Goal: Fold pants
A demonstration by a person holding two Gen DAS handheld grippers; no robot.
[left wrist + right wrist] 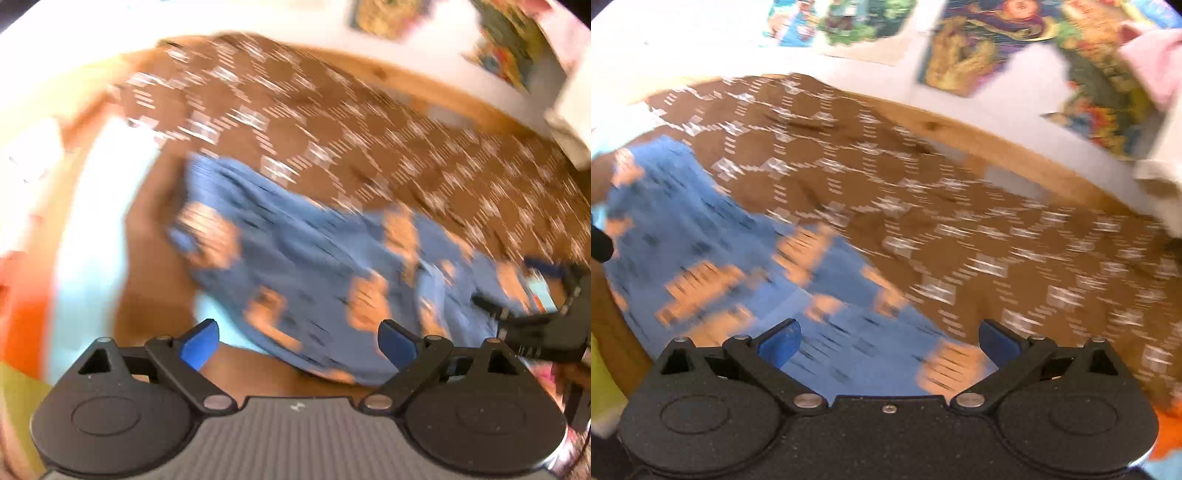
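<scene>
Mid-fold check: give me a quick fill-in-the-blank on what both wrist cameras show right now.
1. The pants are blue with ____ patches.
2. They lie on a ____ patterned bedspread.
3. Both the left tongs and right tongs stand ____, gripping nothing.
4. The wall behind holds colourful ____.

Missing words: orange; brown; open; pictures

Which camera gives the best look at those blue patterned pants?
The left wrist view: the blue pants lie nearly whole on the brown bedspread, though blurred. The right wrist view shows only part of them, cut off at its left edge.
</scene>
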